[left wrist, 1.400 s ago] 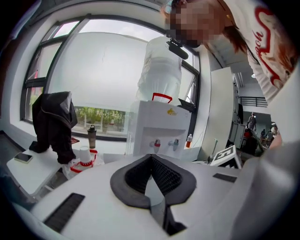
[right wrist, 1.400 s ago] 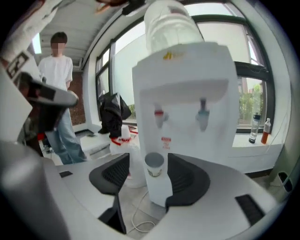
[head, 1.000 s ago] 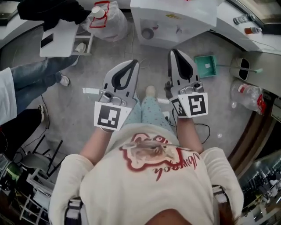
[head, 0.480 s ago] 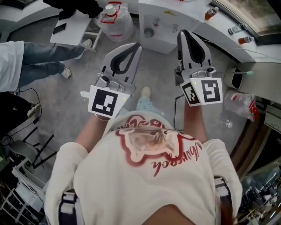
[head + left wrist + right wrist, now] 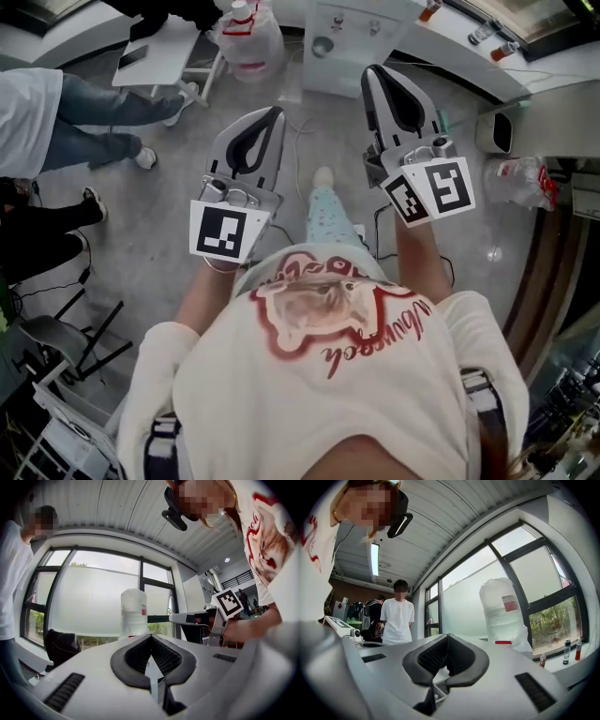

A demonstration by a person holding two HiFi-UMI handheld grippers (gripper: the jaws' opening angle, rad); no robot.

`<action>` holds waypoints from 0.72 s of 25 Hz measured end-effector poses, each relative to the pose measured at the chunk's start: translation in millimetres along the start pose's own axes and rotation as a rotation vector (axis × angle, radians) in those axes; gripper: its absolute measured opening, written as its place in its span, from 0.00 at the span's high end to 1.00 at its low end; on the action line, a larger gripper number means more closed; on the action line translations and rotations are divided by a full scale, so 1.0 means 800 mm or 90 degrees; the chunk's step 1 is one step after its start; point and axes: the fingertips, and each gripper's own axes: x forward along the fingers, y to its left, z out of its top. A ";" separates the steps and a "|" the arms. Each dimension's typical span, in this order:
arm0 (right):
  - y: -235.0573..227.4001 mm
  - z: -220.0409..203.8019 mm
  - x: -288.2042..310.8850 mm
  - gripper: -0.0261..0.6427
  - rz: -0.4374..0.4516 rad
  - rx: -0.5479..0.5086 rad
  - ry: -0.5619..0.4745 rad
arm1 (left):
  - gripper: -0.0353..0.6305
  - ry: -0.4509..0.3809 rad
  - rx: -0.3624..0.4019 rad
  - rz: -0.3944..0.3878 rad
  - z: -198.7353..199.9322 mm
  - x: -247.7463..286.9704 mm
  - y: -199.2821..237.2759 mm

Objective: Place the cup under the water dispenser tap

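The left gripper (image 5: 270, 117) is holding its jaws pressed together with nothing between them, and the right gripper (image 5: 375, 75) is likewise sitting closed and empty. Both are pointing roughly level ahead of the person.

Neither one is carrying a cup, so the step in hand is looking like an approach to fetch it. Doing that well is going to mean spreading one pair of jaws before reaching the cup, coming at it from the side, and closing on its wall gently enough not to crush or tip it.

Past the grippers, across the grey floor (image 5: 309, 141), the white water dispenser (image 5: 361, 28) is standing with a wrapped water bottle (image 5: 248, 33) just beside it. A small round grey thing (image 5: 323, 44) is sitting on the dispenser's front. It may be the cup, but it is too small to tell. The tap is not showing clearly, and the frame edge is cutting off the dispenser's top. The gripper views are showing only the bottle, the windows (image 5: 93, 597) and a bystander (image 5: 397, 616).
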 end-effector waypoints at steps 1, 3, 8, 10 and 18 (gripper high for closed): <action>0.030 0.002 -0.019 0.92 -0.001 -0.005 -0.002 | 0.91 0.002 -0.003 0.003 0.001 -0.035 -0.007; 0.086 0.006 -0.051 0.92 0.004 -0.020 -0.008 | 0.92 0.006 0.001 0.012 0.010 -0.098 -0.017; 0.178 0.031 -0.081 0.92 0.026 -0.045 -0.022 | 0.92 -0.012 0.018 0.013 0.050 -0.186 -0.013; 0.200 0.047 -0.087 0.92 0.024 -0.051 -0.038 | 0.92 -0.025 0.021 0.013 0.063 -0.204 -0.006; 0.209 0.060 -0.123 0.92 -0.040 -0.051 -0.043 | 0.92 -0.053 0.037 -0.042 0.092 -0.196 -0.017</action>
